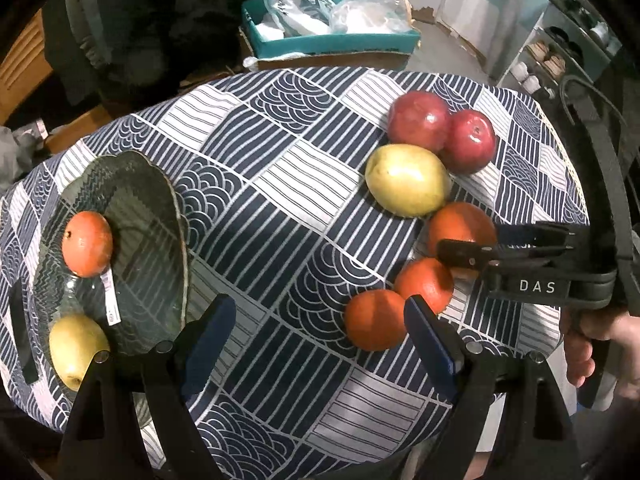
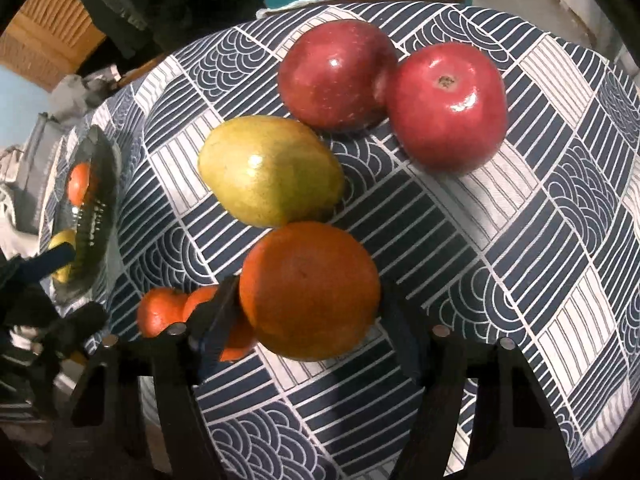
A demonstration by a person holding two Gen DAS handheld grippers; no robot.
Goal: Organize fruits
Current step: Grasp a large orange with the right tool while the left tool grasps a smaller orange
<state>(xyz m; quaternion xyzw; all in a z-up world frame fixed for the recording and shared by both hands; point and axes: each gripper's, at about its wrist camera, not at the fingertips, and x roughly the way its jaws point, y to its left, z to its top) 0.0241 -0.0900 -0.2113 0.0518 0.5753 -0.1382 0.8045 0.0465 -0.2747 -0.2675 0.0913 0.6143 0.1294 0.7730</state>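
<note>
Right gripper (image 2: 310,312) apparently pinching orange (image 2: 310,292); left gripper (image 1: 320,340) wide over bare tablecloth (image 1: 260,208).

Glass plate (image 1: 160,216) holds 1 orange (image 1: 87,243), 1 pear (image 1: 76,350); right tool (image 1: 464,246) straddles orange (image 1: 460,226).

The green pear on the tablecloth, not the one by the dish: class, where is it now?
In the right wrist view the green pear lies left of centre, just left of the two red apples and against the big orange below it.

Both wrist views look steeply down — right nearer — sharing the fruit cluster (image 1: 420,216) (image 2: 304,200) on the tablecloth (image 1: 260,208) (image 2: 540,240).
</note>
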